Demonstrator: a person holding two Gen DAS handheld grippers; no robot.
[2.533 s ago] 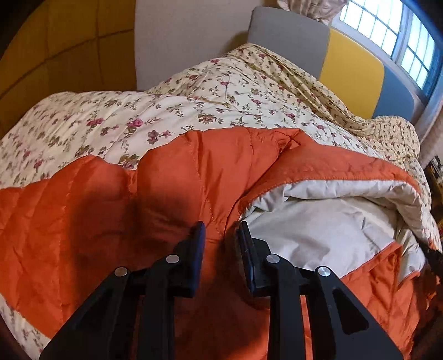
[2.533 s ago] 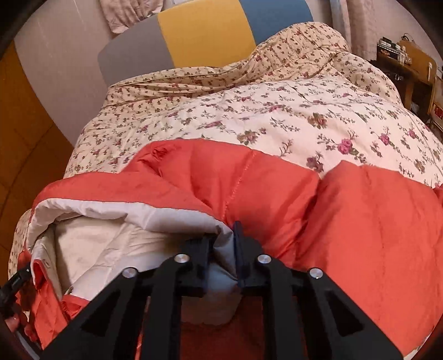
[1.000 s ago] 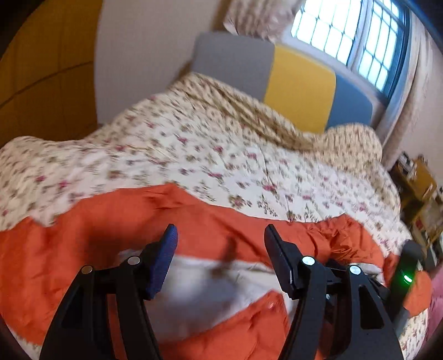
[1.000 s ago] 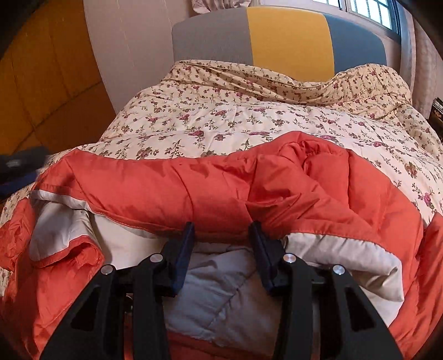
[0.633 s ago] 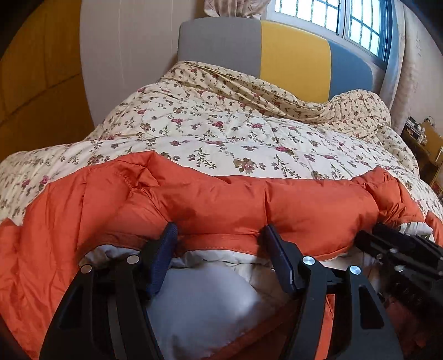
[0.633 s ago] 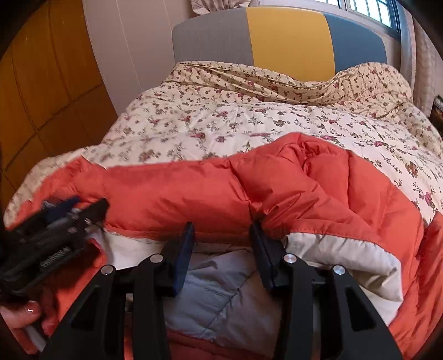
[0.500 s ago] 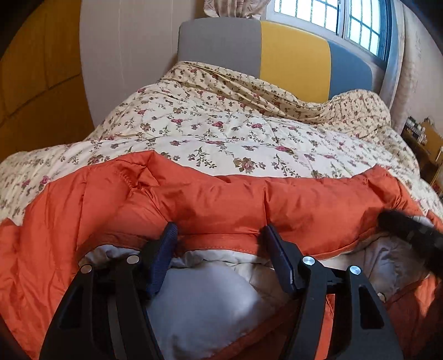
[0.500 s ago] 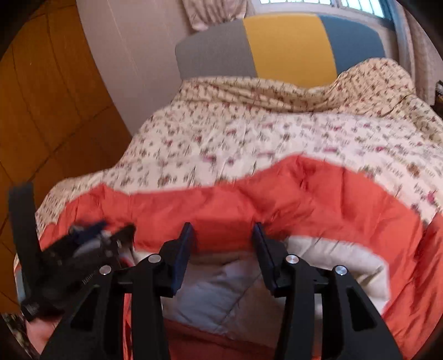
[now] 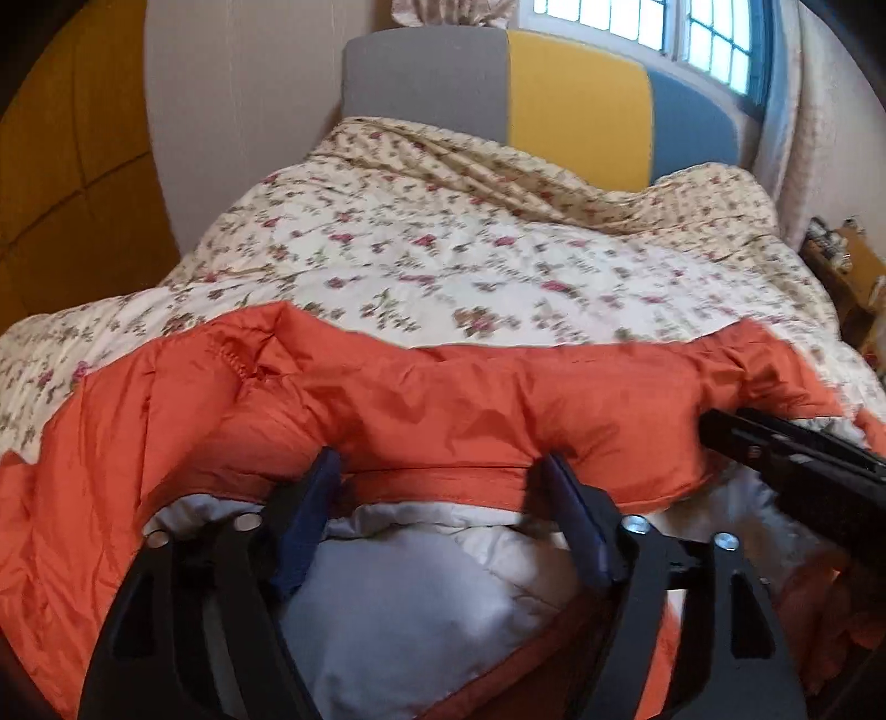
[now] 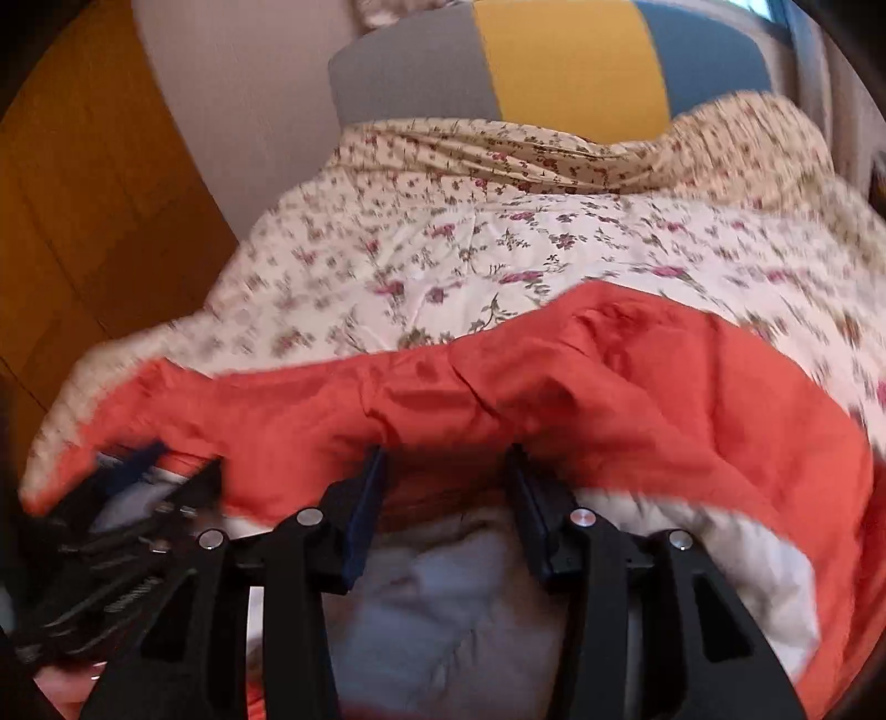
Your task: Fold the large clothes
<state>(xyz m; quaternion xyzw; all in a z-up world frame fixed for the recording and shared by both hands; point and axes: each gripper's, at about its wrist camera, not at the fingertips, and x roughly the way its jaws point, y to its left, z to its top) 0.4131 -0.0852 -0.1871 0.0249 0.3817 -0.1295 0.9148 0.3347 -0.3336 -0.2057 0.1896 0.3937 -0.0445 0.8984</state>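
An orange puffer jacket with pale grey lining lies folded across the near end of a bed. My left gripper sits at the folded orange edge. Its jaws are opening wide, the hem runs between them, and the pads do not pinch it. My right gripper is at the same fold further right on the jacket. Its jaws are opening too, with shadowed orange cloth between them over the lining. Each gripper shows in the other's view: right gripper, left gripper.
A floral quilt covers the bed beyond the jacket. Behind it stands a grey, yellow and blue headboard under a window. Wooden wall panels run along the left. A cluttered wooden stand is at the right. A hand holds the left gripper.
The left jaws have spread wider over the hem. The right gripper has shifted, its view is blurred, and the bunched orange fold in front of it now lies flatter.
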